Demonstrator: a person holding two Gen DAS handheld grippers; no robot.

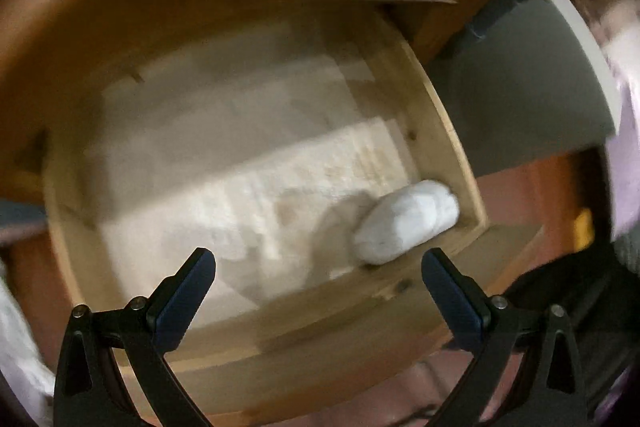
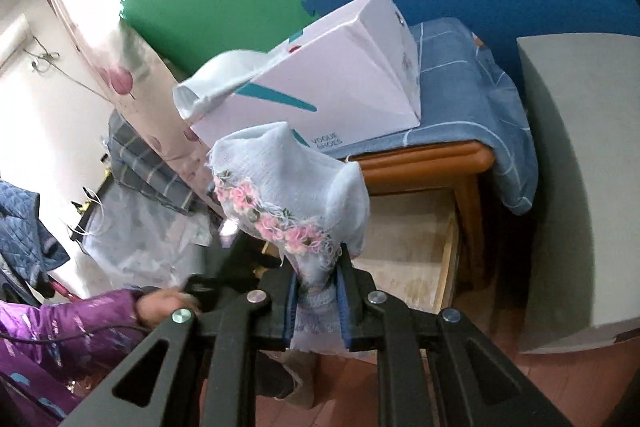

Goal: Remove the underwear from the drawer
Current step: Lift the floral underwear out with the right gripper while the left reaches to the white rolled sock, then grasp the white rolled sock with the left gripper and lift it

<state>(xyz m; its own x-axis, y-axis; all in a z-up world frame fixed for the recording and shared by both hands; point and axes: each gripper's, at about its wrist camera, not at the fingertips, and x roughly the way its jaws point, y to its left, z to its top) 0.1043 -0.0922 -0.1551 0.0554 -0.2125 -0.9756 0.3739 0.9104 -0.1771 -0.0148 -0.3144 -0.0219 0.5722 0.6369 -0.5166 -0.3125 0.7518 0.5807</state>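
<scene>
In the left wrist view, my left gripper [image 1: 318, 275] is open and empty above the open wooden drawer [image 1: 444, 143]. A rolled white piece of underwear [image 1: 406, 223] lies in the drawer's front right corner, just beyond my right fingertip. The view is blurred. In the right wrist view, my right gripper [image 2: 318, 291] is shut on a light blue piece of underwear with pink flower trim [image 2: 292, 187], held up in the air in front of the drawer [image 2: 448, 255]. The cloth stands above the jaws and hides the fingertips.
A white shoe box [image 2: 332, 87] lies on a blue cloth [image 2: 472, 95] on top of the wooden nightstand [image 2: 432, 163]. A grey block [image 2: 580, 167] stands to the right. A hand in a purple sleeve [image 2: 80, 323] holds the other gripper at the left. The floor is red tile.
</scene>
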